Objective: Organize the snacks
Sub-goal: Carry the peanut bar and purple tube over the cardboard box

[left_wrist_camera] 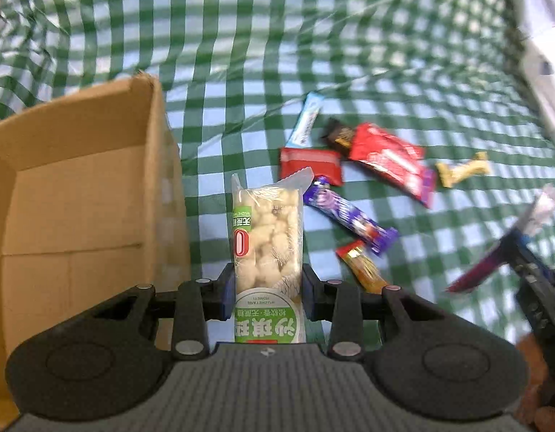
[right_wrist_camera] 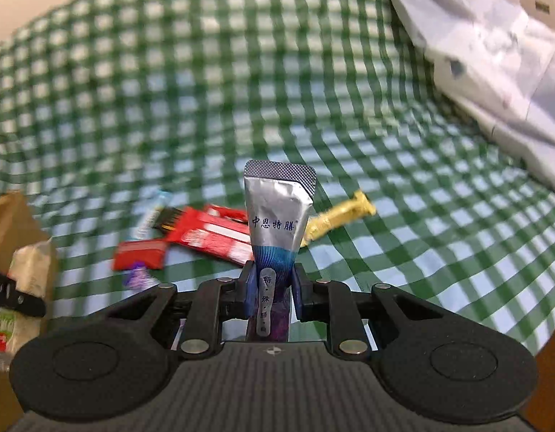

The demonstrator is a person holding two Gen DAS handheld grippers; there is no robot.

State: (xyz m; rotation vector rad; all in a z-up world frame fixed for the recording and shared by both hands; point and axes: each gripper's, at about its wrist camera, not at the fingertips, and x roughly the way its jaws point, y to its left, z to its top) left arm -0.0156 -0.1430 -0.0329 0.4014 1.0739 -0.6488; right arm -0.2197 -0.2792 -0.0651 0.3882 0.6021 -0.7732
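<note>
A clear pack of pale puffed snack (left_wrist_camera: 266,241) with green label stands upright, lifted just right of the open cardboard box (left_wrist_camera: 79,194). A silver-and-blue sachet (right_wrist_camera: 277,223) stands upright too. Red, purple, gold and blue-white wrapped snacks (left_wrist_camera: 385,158) lie scattered on the checked cloth, right of the box.

Your left gripper (left_wrist_camera: 266,284) is pointing steeply downward, its jaws closing in on a snack pack (left_wrist_camera: 266,244) that is standing up between the fingers (left_wrist_camera: 225,288), pads pressing both its sides. Your right gripper (right_wrist_camera: 273,284) is tilting down more gently, its jaws narrower, pinching a silver pouch (right_wrist_camera: 277,216) that is rising straight out past the fingertips. In the left wrist view your right gripper is showing blurred, off beyond the right finger.
</note>
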